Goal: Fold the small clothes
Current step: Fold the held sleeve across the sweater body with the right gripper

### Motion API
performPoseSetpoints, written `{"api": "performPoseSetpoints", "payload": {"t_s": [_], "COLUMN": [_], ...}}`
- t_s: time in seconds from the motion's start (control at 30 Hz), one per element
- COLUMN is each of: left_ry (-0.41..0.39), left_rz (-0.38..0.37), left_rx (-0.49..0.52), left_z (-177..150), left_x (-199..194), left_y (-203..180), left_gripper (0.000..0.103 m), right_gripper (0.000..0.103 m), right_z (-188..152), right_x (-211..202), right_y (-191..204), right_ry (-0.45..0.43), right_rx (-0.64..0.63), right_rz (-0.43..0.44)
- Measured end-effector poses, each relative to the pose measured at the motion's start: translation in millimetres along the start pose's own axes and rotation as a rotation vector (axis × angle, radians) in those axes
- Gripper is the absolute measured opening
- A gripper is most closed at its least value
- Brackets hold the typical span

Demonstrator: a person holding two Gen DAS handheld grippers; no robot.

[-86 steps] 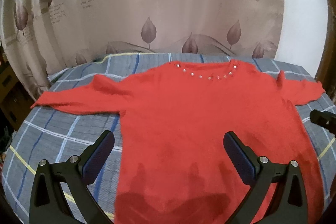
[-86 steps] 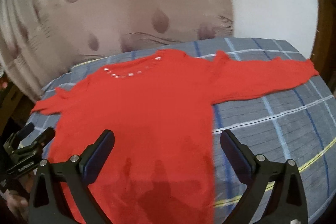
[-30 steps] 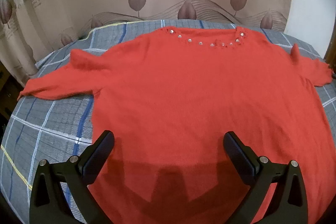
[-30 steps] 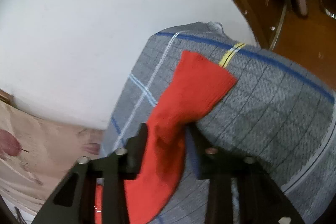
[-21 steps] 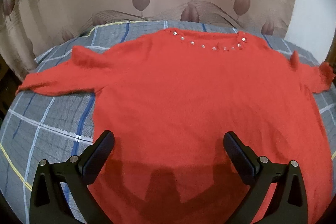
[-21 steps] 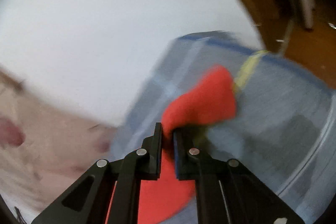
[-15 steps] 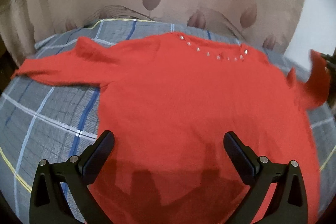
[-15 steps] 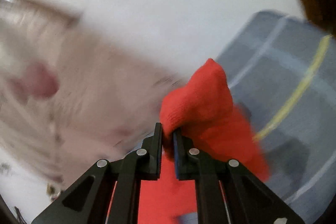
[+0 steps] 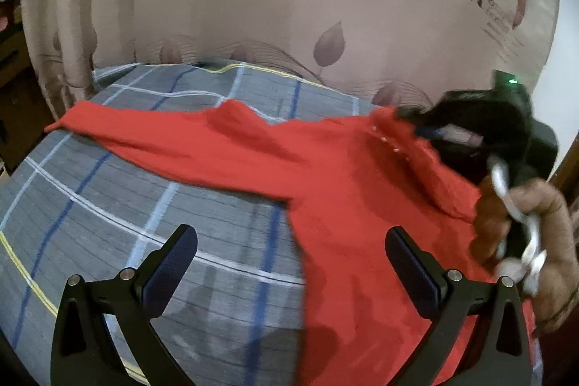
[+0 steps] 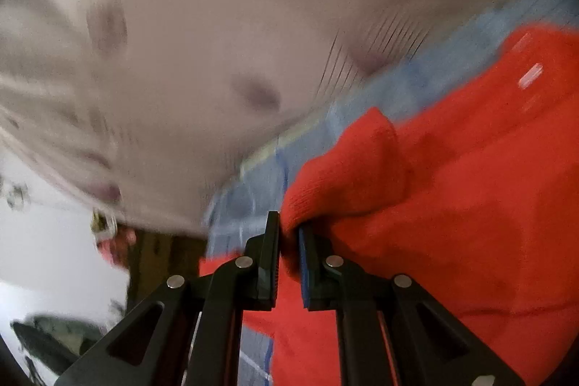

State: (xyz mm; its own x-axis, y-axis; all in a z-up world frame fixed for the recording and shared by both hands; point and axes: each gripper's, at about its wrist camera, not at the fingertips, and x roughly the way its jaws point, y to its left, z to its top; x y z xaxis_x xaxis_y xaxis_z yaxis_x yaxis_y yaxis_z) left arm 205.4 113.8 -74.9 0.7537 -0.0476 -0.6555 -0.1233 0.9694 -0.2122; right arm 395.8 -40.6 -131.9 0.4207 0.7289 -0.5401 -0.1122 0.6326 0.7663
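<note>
The red sweater point(image 9: 362, 190) lies spread on the plaid bed point(image 9: 108, 205), its far sleeve stretching toward 10 o'clock. The right claw point(image 10: 288, 241), easing apart, still pinches the other sleeve's cuff over the body; the left claw point(image 9: 289, 263) hovers released, leaf-print curtain point(image 9: 271, 6) behind

- beige curtain point(image 9: 289, 6) with leaf prints and some lettering hangs right behind the bed
- grey plaid bedsheet point(image 9: 108, 205)
- white wall point(image 9: 553, 104) far right, lighting's dim

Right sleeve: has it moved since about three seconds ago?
Yes. The right sleeve, then flat on the bedspread, is now pinched in the right gripper and carried in over the sweater body.
</note>
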Motion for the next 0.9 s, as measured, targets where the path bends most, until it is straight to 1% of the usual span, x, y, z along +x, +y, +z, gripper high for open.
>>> {"api": "performPoseSetpoints", "payload": {"t_s": [0.03, 0.07, 0.1, 0.13, 0.2, 0.23, 0.27, 0.3, 0.33, 0.4, 0.5, 0.57, 0.63, 0.67, 0.7, 0.73, 0.8, 0.87, 0.9], "left_ry": [0.006, 0.013, 0.019, 0.023, 0.033, 0.039, 0.041, 0.042, 0.05, 0.085, 0.112, 0.102, 0.091, 0.073, 0.062, 0.061, 0.092, 0.109, 0.1], "left_rz": [0.003, 0.002, -0.004, -0.006, -0.015, -0.025, -0.033, -0.041, -0.052, -0.079, -0.103, -0.085, -0.101, -0.105, -0.102, -0.084, -0.052, -0.059, -0.052], "left_rx": [-0.006, -0.01, -0.014, -0.016, -0.012, -0.004, 0.008, 0.025, 0.047, 0.077, 0.076, 0.064, 0.045, 0.043, 0.051, 0.072, 0.09, 0.076, 0.07], "left_z": [0, 0, 0, 1, 5, 8, 11, 14, 18, 25, 36, 43, 48, 48, 48, 46, 45, 42, 42], "left_x": [1, 3, 5, 6, 11, 14, 17, 20, 24, 36, 53, 63, 71, 74, 76, 81, 92, 95, 92], "left_y": [5, 8, 12, 14, 17, 17, 15, 12, 8, 0, -8, -12, -17, -21, -23, -28, -33, -33, -32], "left_gripper": [0.103, 0.103, 0.103, 0.103, 0.103, 0.103, 0.103, 0.103, 0.103, 0.103, 0.103, 0.103, 0.103, 0.103, 0.103, 0.103, 0.103, 0.103, 0.103], "right_gripper": [0.016, 0.022, 0.025, 0.029, 0.037, 0.046, 0.061, 0.068, 0.075, 0.075, 0.075, 0.075, 0.075, 0.075, 0.075, 0.075, 0.075, 0.075, 0.075], "right_z": [-8, -16, -22, -26, -26, -25, -25, -28, -32, -42, -65, -80, -88, -93, -94, -94, -87, -75, -66], "right_x": [10, 18, 18, 9, -21, -45, -62, -86, -109, -136, -182, -214, -243, -256, -263, -267, -274, -272, -269], "right_y": [5, 14, 16, 20, 18, 10, 2, -13, -28, -47, -80, -105, -128, -136, -142, -144, -144, -138, -133], "right_ry": [0.034, 0.074, 0.09, 0.086, 0.014, -0.036, -0.069, -0.114, -0.151, -0.173, -0.216, -0.256, -0.295, -0.319, -0.337, -0.359, -0.379, -0.389, -0.393], "right_rx": [-0.036, -0.099, -0.133, -0.17, -0.171, -0.149, -0.127, -0.094, -0.065, -0.044, -0.029, 0.023, 0.067, 0.082, 0.089, 0.09, 0.071, 0.041, 0.018], "right_rz": [-0.028, -0.066, -0.075, -0.07, -0.027, 0.007, 0.029, 0.041, 0.031, -0.009, -0.089, -0.097, -0.112, -0.126, -0.135, -0.14, -0.134, -0.136, -0.135]}}
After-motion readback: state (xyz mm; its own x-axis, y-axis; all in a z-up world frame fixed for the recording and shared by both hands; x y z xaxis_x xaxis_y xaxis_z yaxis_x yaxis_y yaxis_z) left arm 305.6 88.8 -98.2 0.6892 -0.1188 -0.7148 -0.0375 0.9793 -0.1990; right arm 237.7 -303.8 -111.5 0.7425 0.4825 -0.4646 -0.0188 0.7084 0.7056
